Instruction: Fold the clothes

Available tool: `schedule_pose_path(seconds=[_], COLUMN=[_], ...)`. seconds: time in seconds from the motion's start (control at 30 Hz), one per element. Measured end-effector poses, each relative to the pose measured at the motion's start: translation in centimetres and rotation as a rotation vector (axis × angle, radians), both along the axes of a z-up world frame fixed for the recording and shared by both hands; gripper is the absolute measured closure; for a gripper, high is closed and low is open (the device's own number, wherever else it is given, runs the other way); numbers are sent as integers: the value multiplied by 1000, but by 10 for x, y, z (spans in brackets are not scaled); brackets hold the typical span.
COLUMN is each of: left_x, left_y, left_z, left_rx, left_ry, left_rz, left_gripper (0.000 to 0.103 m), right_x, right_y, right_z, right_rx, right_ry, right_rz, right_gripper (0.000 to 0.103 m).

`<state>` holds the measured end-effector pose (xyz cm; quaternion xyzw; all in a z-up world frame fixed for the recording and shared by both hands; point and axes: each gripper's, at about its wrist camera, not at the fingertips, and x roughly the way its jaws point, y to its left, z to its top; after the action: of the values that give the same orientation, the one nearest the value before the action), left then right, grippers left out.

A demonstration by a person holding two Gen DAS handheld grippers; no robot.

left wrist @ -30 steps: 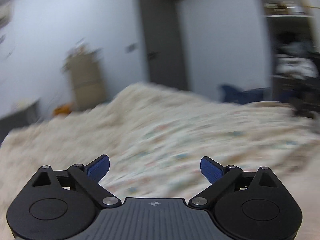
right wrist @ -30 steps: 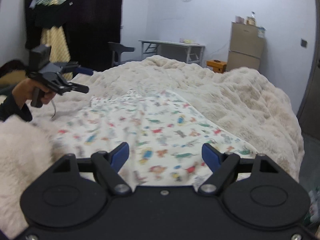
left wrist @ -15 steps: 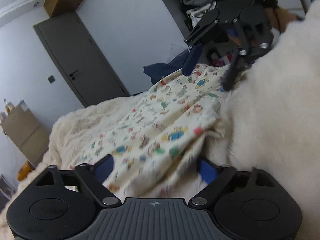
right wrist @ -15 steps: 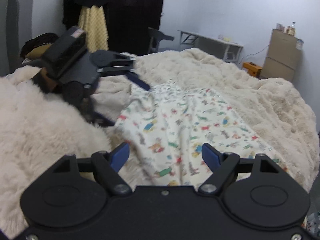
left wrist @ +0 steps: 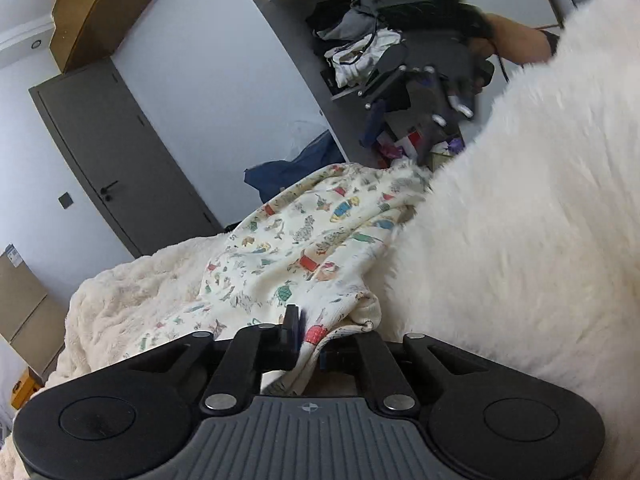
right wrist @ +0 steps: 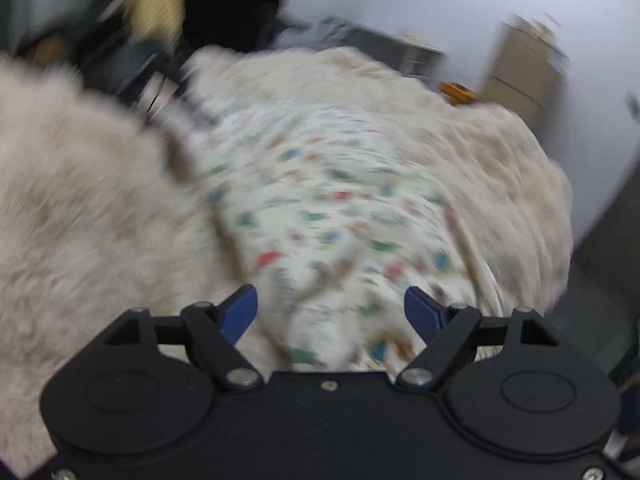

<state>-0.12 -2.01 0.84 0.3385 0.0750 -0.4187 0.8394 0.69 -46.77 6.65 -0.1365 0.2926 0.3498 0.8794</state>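
Both hand-held grippers are over the bed. My left hand-held gripper (left wrist: 307, 340) is clenched on a bunched edge of the printed garment (left wrist: 316, 240), its fingers pinching the cloth between them. From there the garment runs across the cream fluffy blanket (left wrist: 520, 220) toward my right hand-held gripper (right wrist: 330, 310), whose blue fingers (right wrist: 238, 312) are spread apart, grasping nothing, poised above the garment's other end. That view is heavily blurred. Behind stands a grey door (left wrist: 116, 152).
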Motion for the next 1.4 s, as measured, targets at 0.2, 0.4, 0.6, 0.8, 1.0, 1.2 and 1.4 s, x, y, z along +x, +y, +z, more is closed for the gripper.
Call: schedule_pose_path(seconds=[0.2, 0.4, 0.6, 0.8, 1.0, 1.2, 1.4], left_x=[5, 3, -13, -22, -22, -25, -24], left_y=[-10, -15, -15, -10, -5, -12, -37], left_z=[2, 5, 7, 8, 7, 6, 1], left_rx=[-11, -48, -21, 0, -37, -44, 16], left_ry=[-36, -68, 4, -5, 10, -30, -81], left_rz=[14, 14, -57, -88, -83, -62, -74], left_gripper=[73, 65, 95, 99, 95, 86, 83], right_x=[73, 89, 106, 127, 115, 74, 76], right_y=[-97, -120, -128, -107, -127, -151, -157], right_z=[-48, -84, -74, -94, -90, -81, -118], right_rx=[528, 657, 747, 556, 610, 672, 760], right_ry=[168, 247, 185, 222, 245, 382, 575], right_rz=[-369, -375, -452, -626, -701, -608, -534], right_gripper=[23, 82, 87, 88, 48, 26, 27])
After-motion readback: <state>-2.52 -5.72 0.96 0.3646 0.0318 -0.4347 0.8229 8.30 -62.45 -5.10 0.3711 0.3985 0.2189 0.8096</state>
